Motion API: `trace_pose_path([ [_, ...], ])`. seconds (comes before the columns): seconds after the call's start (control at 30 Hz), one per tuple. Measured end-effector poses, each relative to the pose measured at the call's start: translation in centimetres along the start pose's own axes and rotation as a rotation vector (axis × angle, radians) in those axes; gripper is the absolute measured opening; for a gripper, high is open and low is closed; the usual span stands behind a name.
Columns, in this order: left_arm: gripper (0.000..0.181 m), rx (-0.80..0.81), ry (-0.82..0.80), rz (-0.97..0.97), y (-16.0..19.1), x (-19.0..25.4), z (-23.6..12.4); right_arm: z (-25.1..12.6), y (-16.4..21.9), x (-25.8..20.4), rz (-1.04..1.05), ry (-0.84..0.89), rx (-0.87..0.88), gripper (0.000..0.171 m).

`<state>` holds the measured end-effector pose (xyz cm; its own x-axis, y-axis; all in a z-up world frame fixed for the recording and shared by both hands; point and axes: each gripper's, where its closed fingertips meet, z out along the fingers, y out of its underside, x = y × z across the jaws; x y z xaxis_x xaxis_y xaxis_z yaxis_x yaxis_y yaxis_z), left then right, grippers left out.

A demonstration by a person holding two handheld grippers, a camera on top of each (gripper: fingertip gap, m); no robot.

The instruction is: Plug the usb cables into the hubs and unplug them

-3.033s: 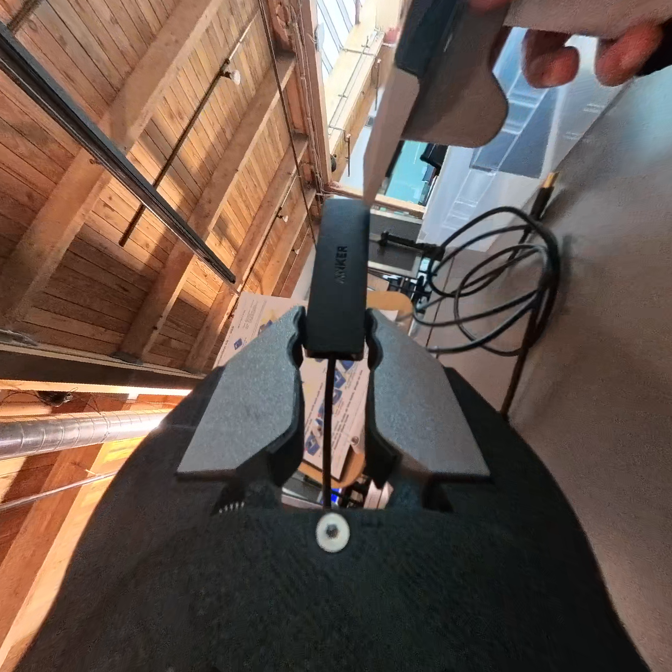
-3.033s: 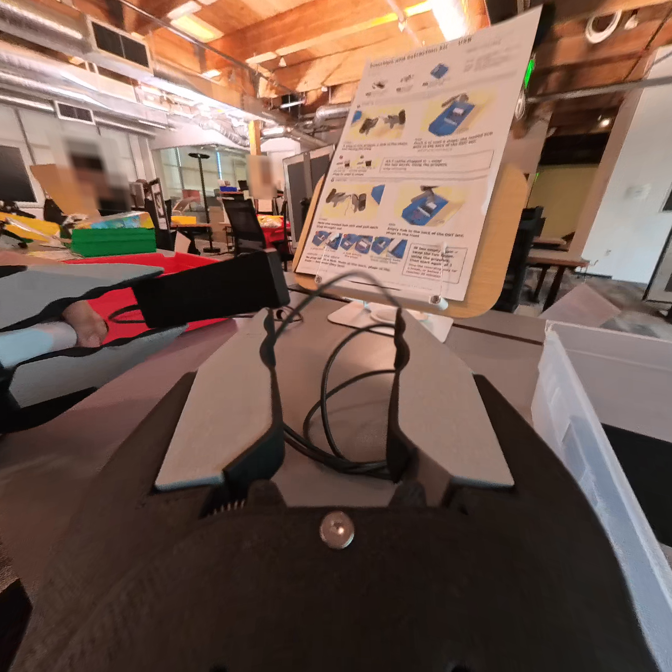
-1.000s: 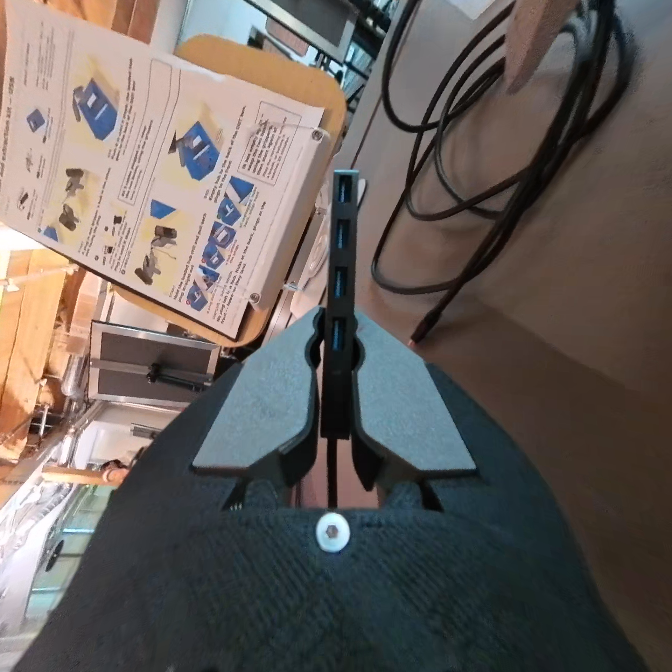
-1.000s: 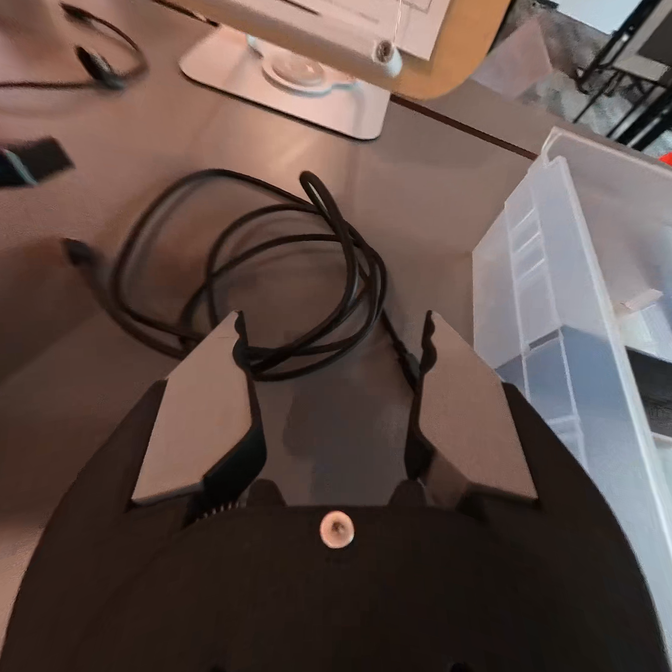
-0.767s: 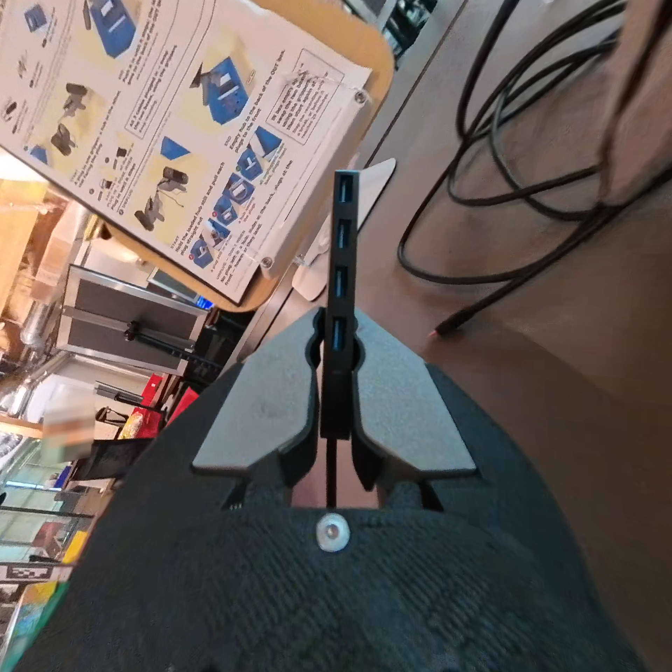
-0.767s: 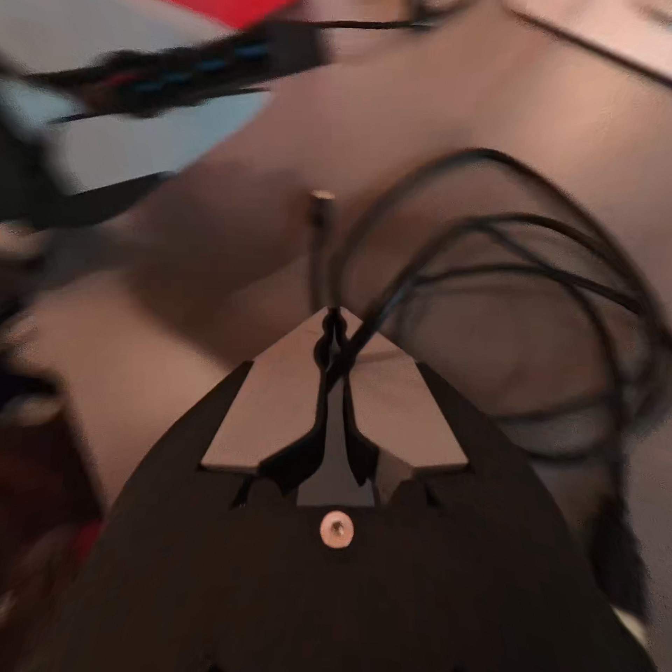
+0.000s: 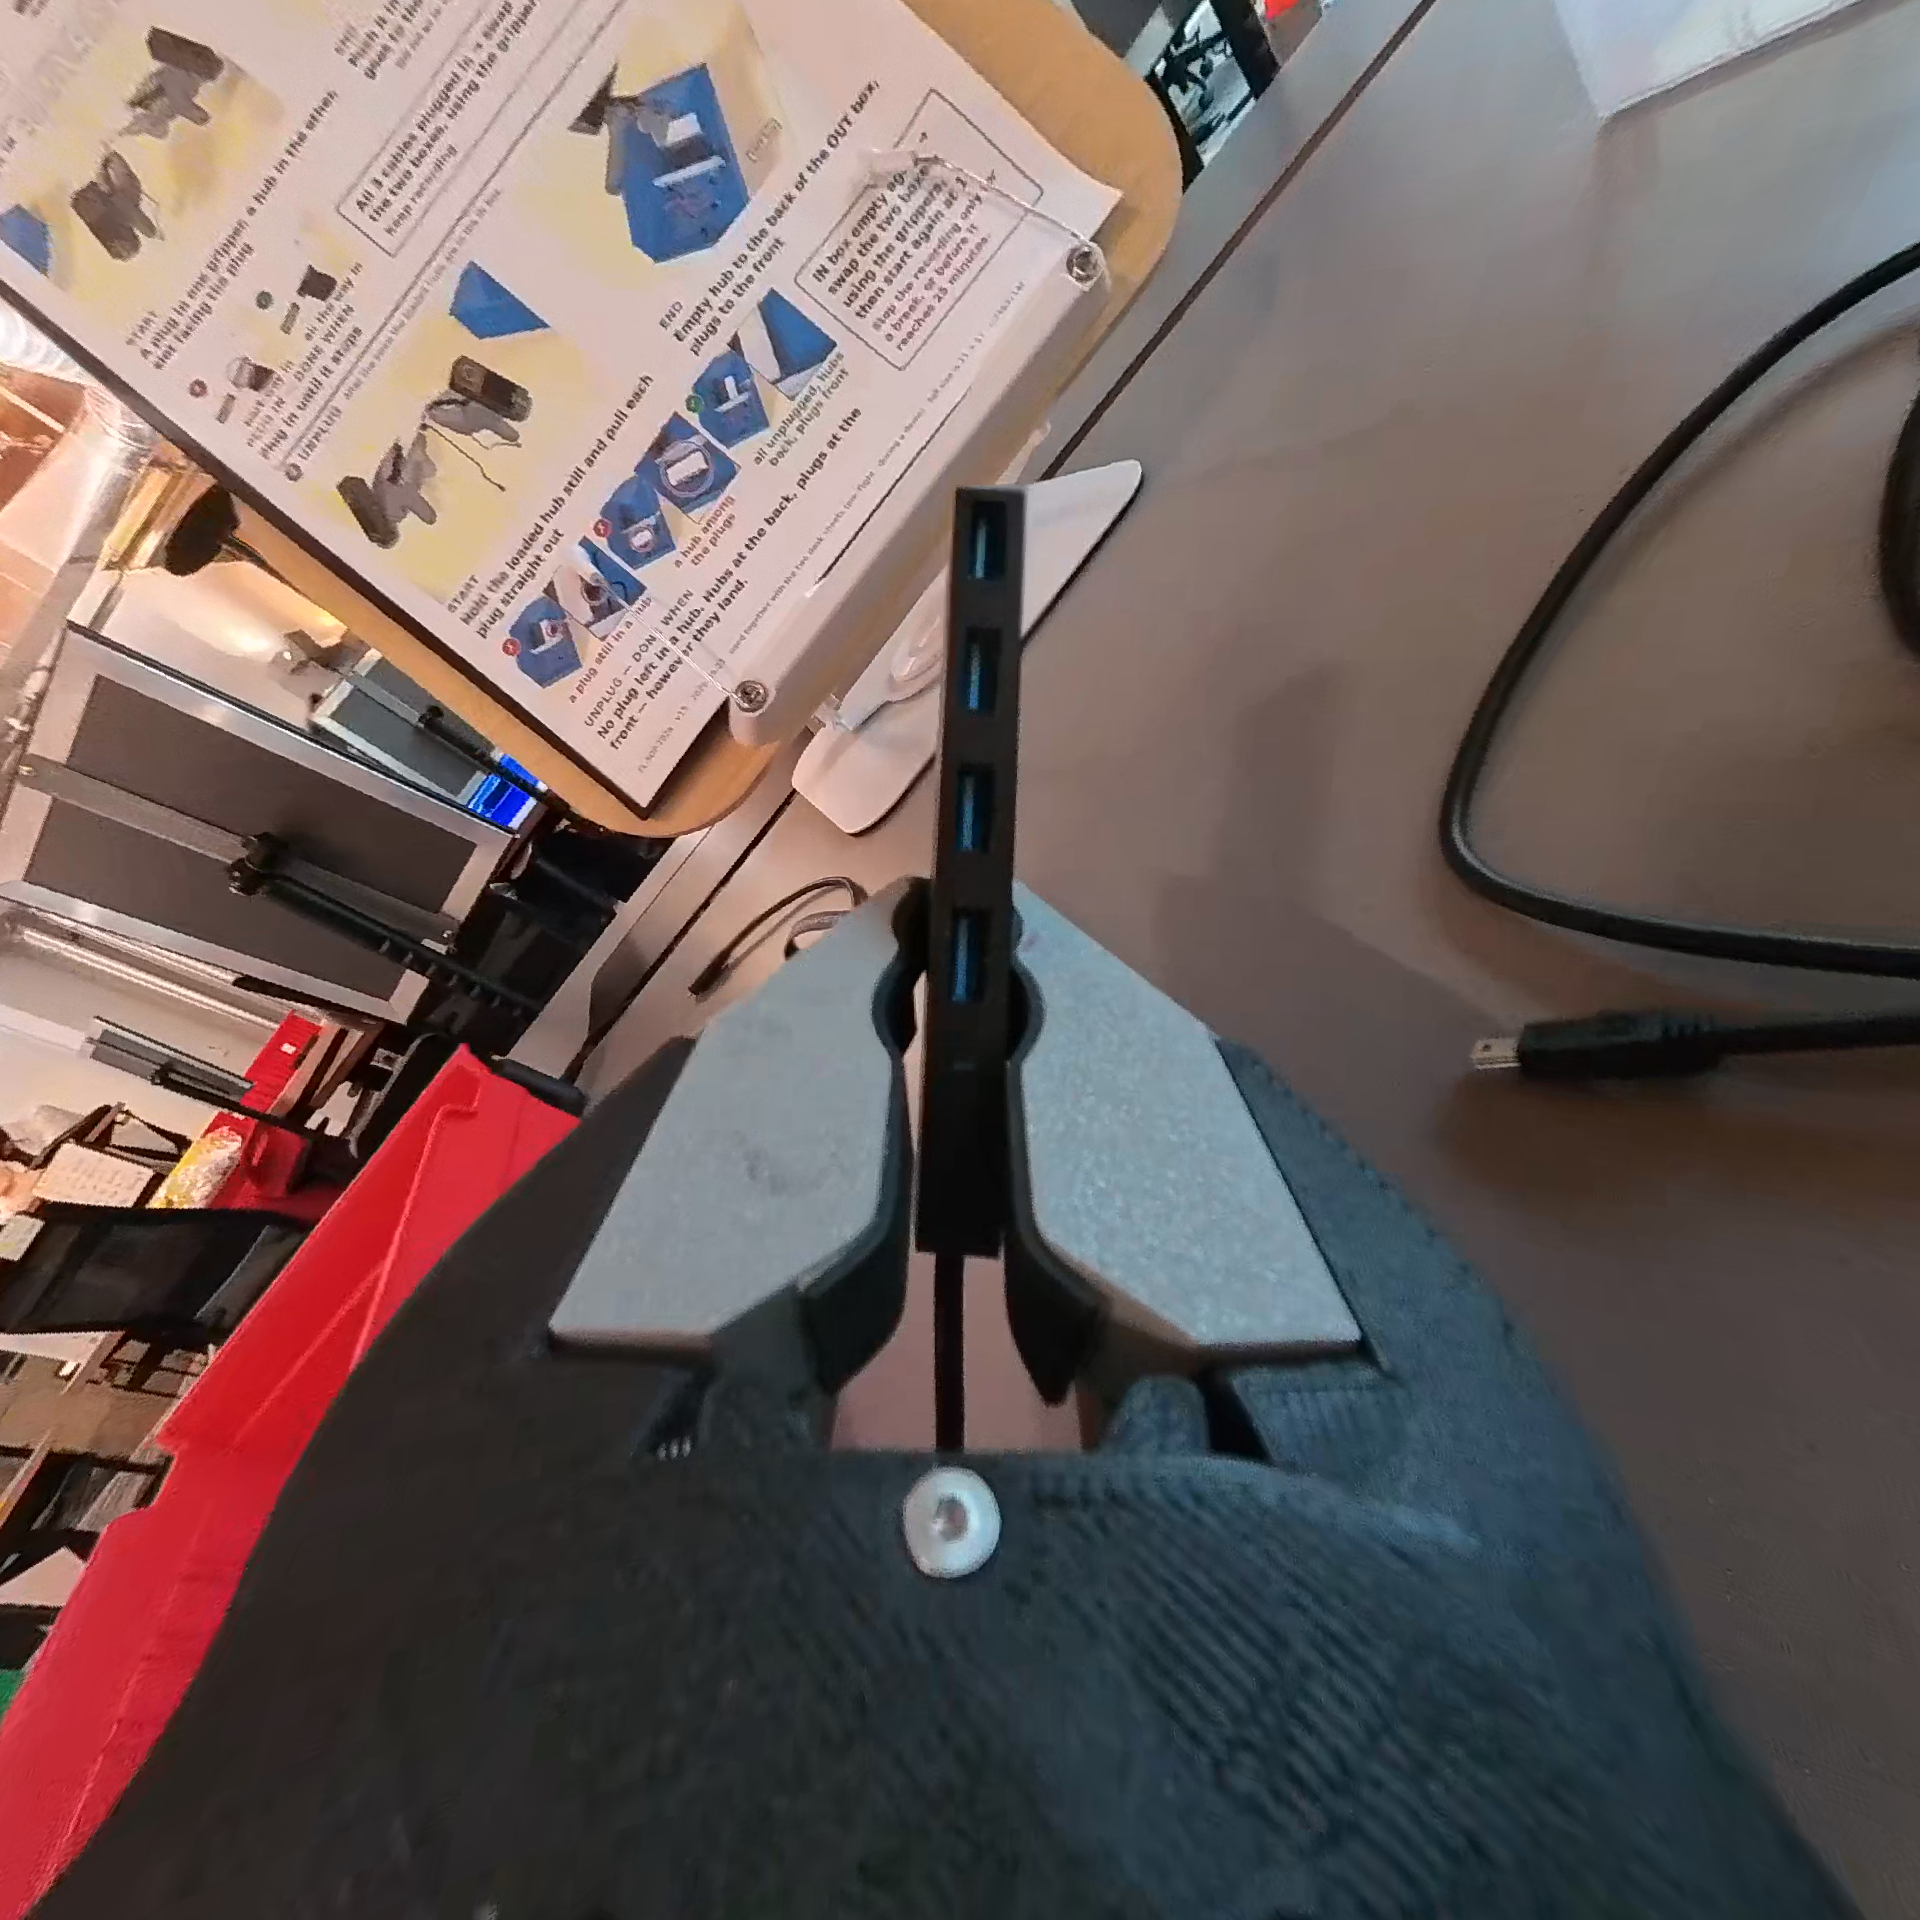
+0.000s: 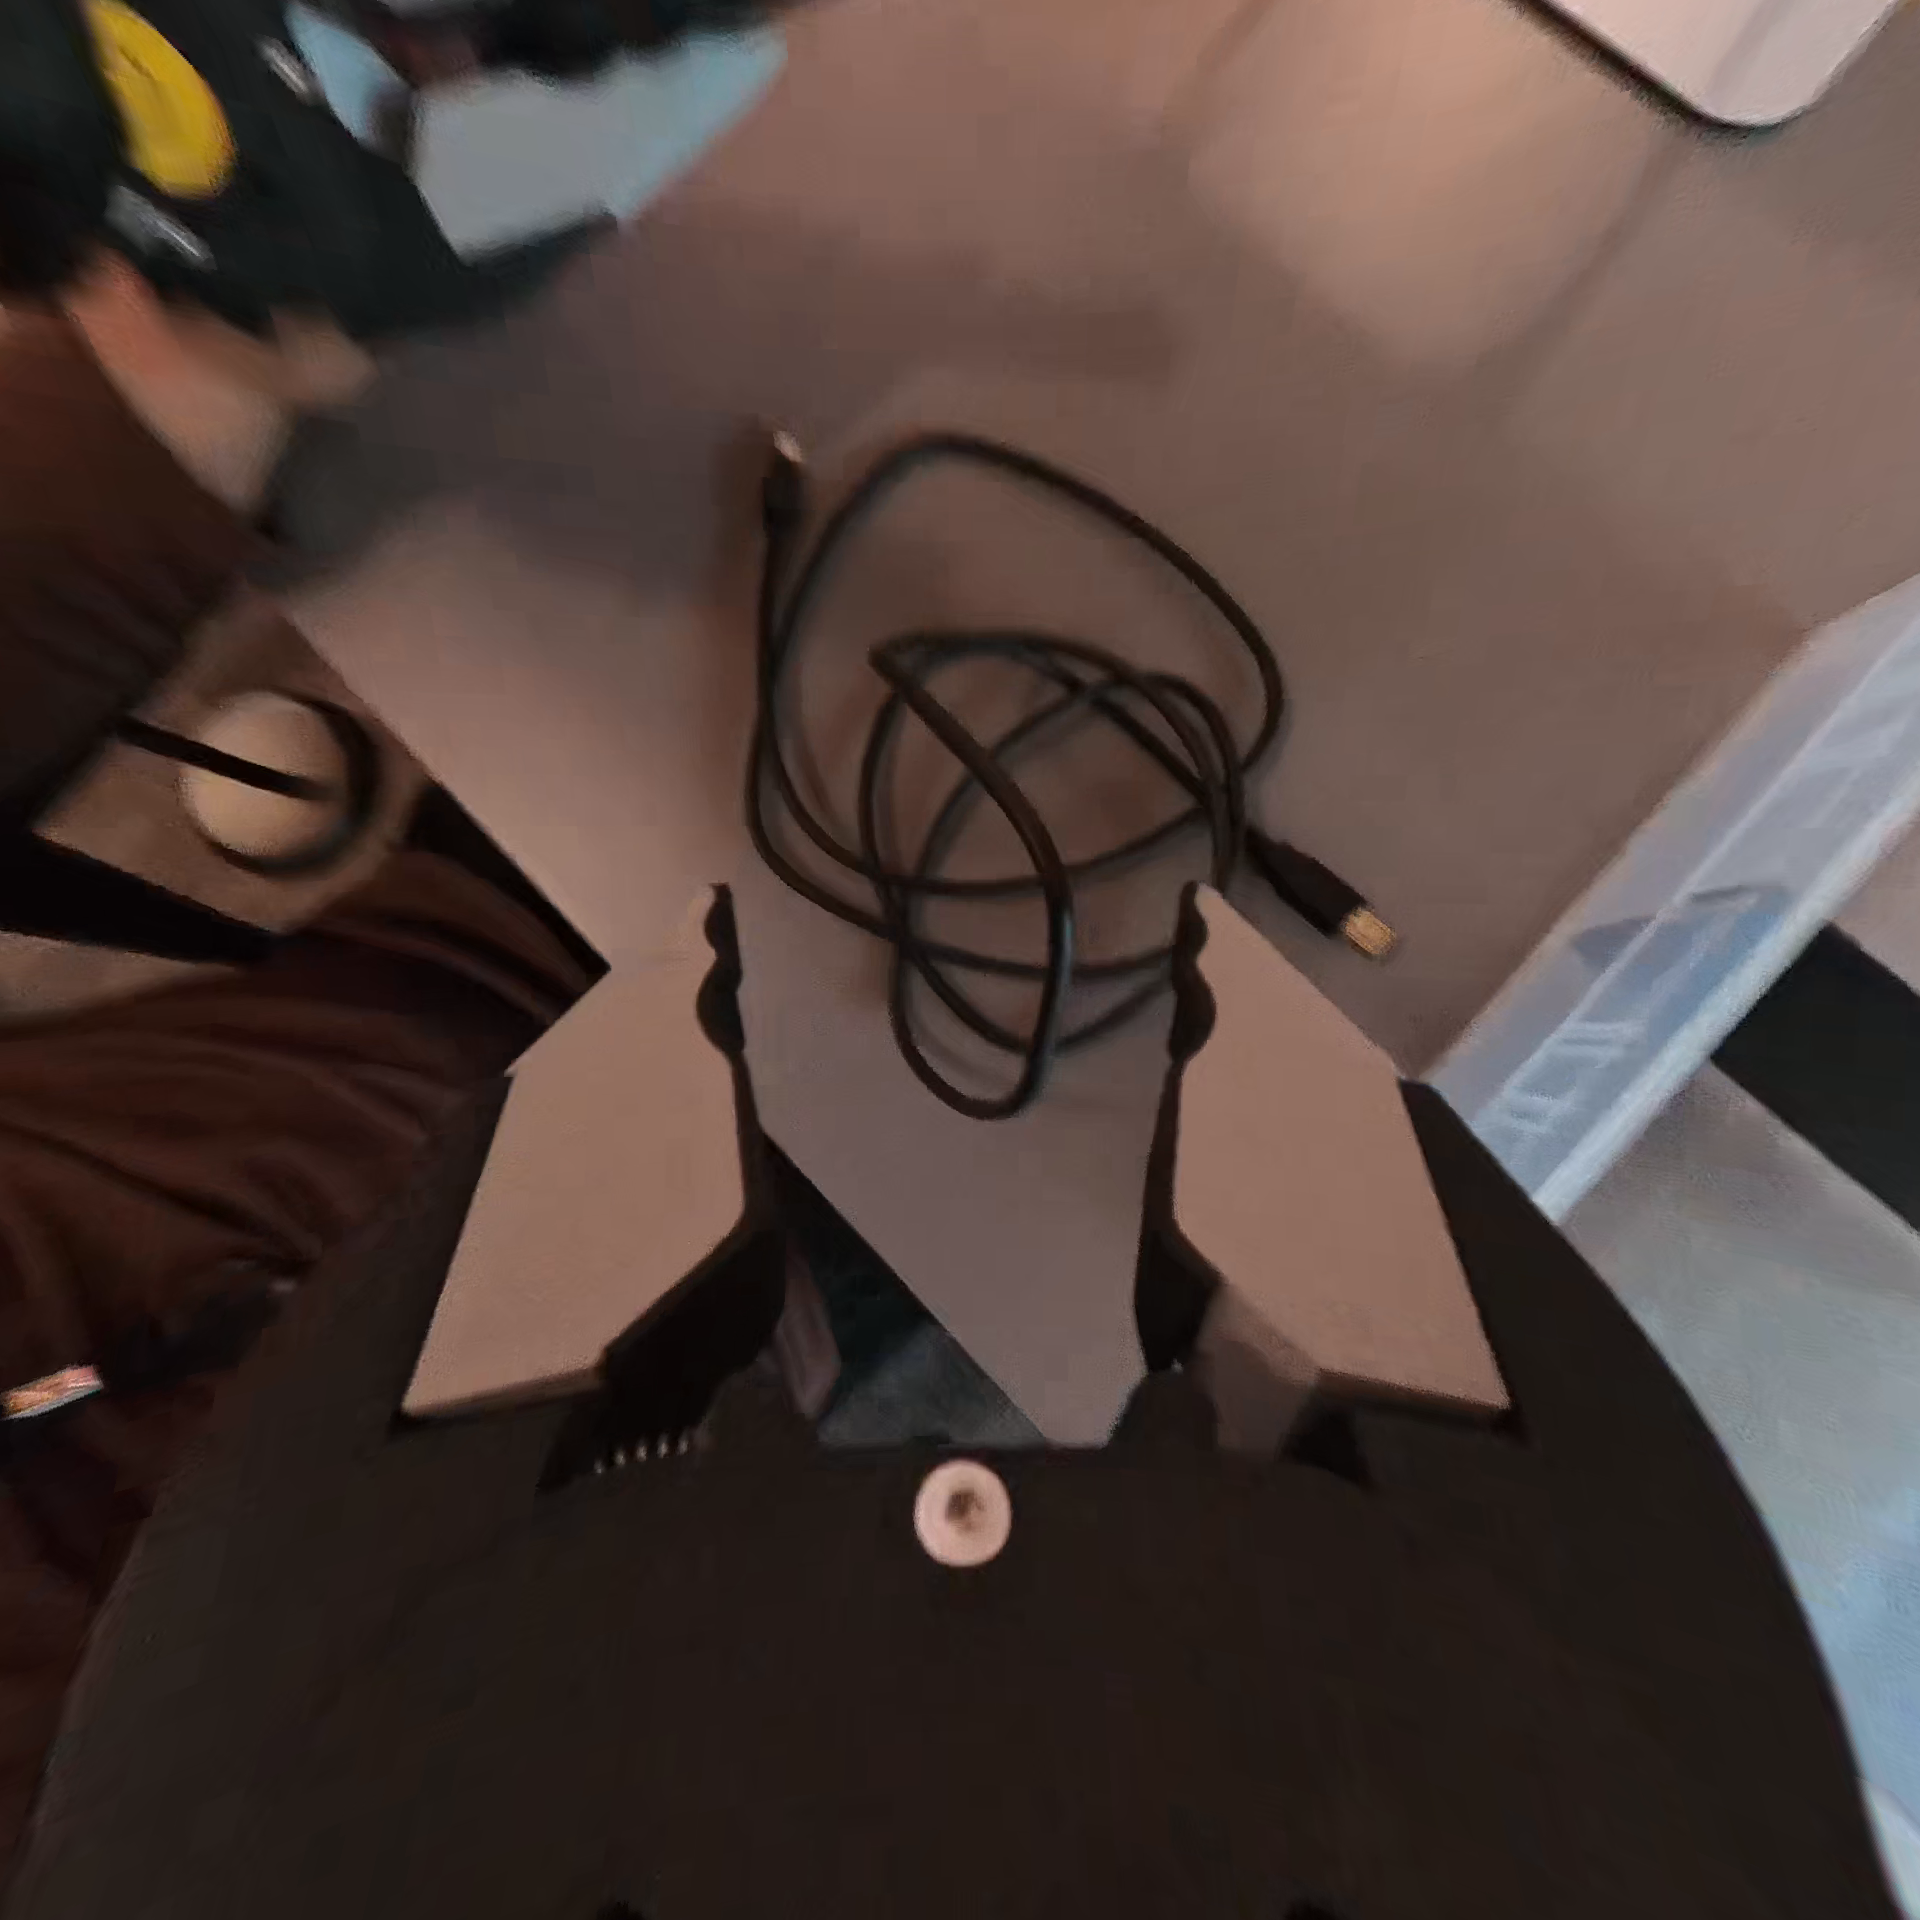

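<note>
My left gripper [image 7: 961,935] is shut on a black USB hub [image 7: 975,727], held edge-on above the table. Its row of blue ports faces the camera, all empty, and its thin lead runs back between the fingers. A coiled black USB cable [image 8: 997,831] lies on the brown table [image 8: 1351,364]. Its large gold-tipped plug [image 8: 1340,914] is at the right and its small plug [image 8: 784,457] at the far left. The small plug also shows in the left wrist view [image 7: 1558,1049]. My right gripper [image 8: 951,914] is open and empty, above the coil's near side. The right wrist view is blurred.
An instruction sheet on a wooden board [image 7: 520,312] stands on a white base [image 7: 894,748] at the back. A red bin [image 7: 312,1299] sits to the left. A clear plastic box [image 8: 1714,883] is at the right, close to the cable. A person's brown sleeve [image 8: 156,1039] is at the left.
My right gripper, shut on the cable 0.8 s ago, has opened and pulled back; the cable lies loose on the table. My left gripper still grips the hub and has tilted towards the table.
</note>
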<state>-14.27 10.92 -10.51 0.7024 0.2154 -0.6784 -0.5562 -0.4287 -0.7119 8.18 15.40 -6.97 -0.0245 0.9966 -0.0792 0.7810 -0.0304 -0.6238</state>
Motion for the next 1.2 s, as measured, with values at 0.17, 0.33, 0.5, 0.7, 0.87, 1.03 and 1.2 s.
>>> trace_pose_path([
  [0.17,0.009,0.003,0.01,0.001,-0.1,0.2,0.0,-0.1,-2.3,1.6,0.161,-0.016,0.154,0.097],
  [0.33,0.009,0.006,0.013,0.016,-0.2,0.5,0.0,6.1,0.1,6.5,0.101,0.231,-0.171,0.107],
  [0.5,0.01,0.01,0.022,0.011,-0.2,0.6,0.0,10.2,4.9,9.9,0.137,0.27,-0.516,0.114],
  [0.7,0.009,0.011,0.043,0.03,-0.4,1.2,0.1,11.6,3.5,8.7,0.102,0.138,-0.561,0.092],
  [0.87,0.01,0.004,0.027,0.025,-0.2,0.9,0.1,14.2,-1.2,7.8,-0.189,0.115,-0.519,0.015],
  [1.03,0.009,-0.005,-0.015,-0.063,0.4,-0.7,0.0,13.1,-8.8,2.2,-0.701,0.027,-0.224,0.009],
  [1.2,0.01,-0.007,-0.001,-0.152,1.0,-1.4,0.0,8.3,-6.1,1.7,-1.06,0.116,-0.391,0.034],
])
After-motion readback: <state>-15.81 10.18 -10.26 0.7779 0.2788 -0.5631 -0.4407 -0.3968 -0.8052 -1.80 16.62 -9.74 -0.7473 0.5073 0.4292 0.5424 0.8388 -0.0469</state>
